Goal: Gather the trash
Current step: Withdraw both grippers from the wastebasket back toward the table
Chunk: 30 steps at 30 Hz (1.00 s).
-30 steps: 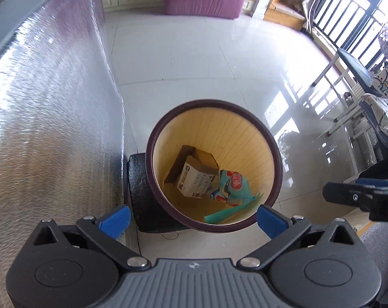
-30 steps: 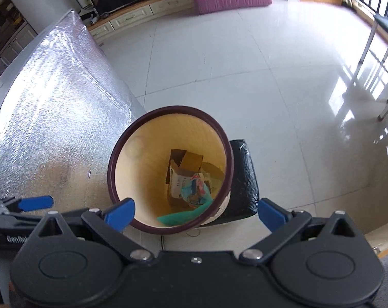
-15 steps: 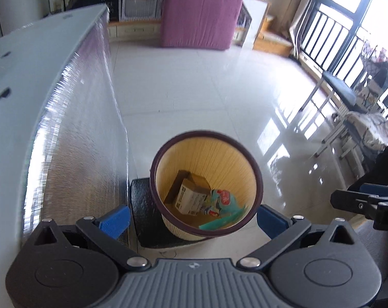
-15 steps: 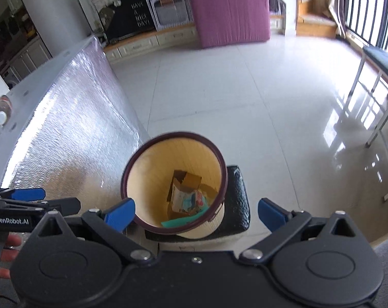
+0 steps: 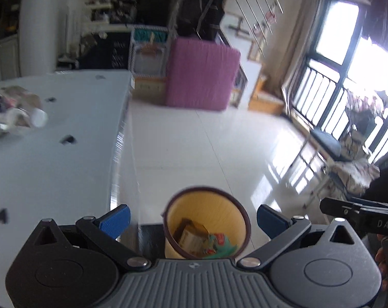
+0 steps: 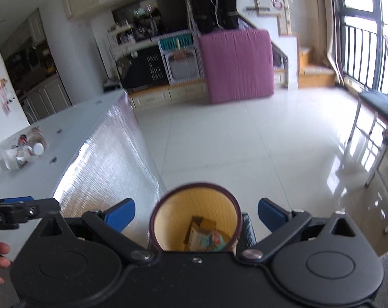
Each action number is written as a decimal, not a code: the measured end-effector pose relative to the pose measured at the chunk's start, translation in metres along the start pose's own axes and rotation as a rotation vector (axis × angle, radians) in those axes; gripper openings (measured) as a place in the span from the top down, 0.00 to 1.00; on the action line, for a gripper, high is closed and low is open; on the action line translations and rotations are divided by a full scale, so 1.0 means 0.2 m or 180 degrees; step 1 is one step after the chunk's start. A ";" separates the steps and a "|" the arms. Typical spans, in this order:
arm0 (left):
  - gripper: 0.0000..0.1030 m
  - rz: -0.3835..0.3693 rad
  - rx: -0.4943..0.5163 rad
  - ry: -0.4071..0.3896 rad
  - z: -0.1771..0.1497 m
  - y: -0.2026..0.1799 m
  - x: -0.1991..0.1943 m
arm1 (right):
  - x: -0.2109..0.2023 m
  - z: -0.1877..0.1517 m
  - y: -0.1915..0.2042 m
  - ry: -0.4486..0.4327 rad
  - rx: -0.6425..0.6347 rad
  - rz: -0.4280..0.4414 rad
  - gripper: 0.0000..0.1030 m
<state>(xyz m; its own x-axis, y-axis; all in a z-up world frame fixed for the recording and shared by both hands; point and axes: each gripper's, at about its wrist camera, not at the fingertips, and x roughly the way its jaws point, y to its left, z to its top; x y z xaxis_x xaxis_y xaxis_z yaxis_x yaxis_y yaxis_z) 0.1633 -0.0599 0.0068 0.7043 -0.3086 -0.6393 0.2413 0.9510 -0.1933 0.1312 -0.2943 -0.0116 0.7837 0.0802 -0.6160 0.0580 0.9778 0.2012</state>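
Both my tools (image 5: 192,217) (image 6: 196,213) gape empty over the bin (image 5: 206,220); blurred view risks fumbling the bench (image 5: 52,159) trash (image 5: 11,114).

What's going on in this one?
A person holds two grippers above a bin on the floor beside a table. The left gripper and right gripper are both open and empty. The bin already holds a box and wrappers. More trash lies on the table, not yet collected.
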 end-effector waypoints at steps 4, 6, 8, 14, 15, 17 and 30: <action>0.00 0.0140 -0.0107 -0.0225 0.01 0.13 -0.13 | -0.03 0.02 0.14 -0.0188 -0.0136 0.0146 0.00; 0.00 0.0215 -0.0183 -0.0337 0.01 0.22 -0.19 | -0.03 0.04 0.22 -0.0283 -0.0208 0.0240 0.00; 0.00 0.0304 -0.0246 -0.0417 0.03 0.30 -0.23 | -0.02 0.06 0.32 -0.0347 -0.0282 0.0355 0.00; 0.00 0.0677 -0.0442 -0.0613 0.06 0.56 -0.35 | 0.06 0.10 0.63 -0.0435 -0.0527 0.0635 0.00; 0.00 0.0720 -0.0459 -0.0636 0.06 0.59 -0.37 | 0.08 0.10 0.67 -0.0439 -0.0555 0.0675 0.00; 0.00 0.0792 -0.0515 -0.0703 0.05 0.65 -0.40 | 0.11 0.11 0.76 -0.0462 -0.0608 0.0757 0.00; 0.00 0.1124 -0.0310 -0.0807 0.26 1.07 -0.32 | 0.40 0.24 1.20 -0.0607 -0.0678 0.0993 0.00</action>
<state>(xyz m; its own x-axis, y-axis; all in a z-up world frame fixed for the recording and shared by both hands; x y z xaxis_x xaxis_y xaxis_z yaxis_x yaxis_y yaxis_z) 0.2054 0.1630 0.0445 0.8767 0.0522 -0.4783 -0.0989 0.9924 -0.0729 0.2370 -0.0622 0.0243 0.8450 0.3611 -0.3944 -0.3136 0.9321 0.1814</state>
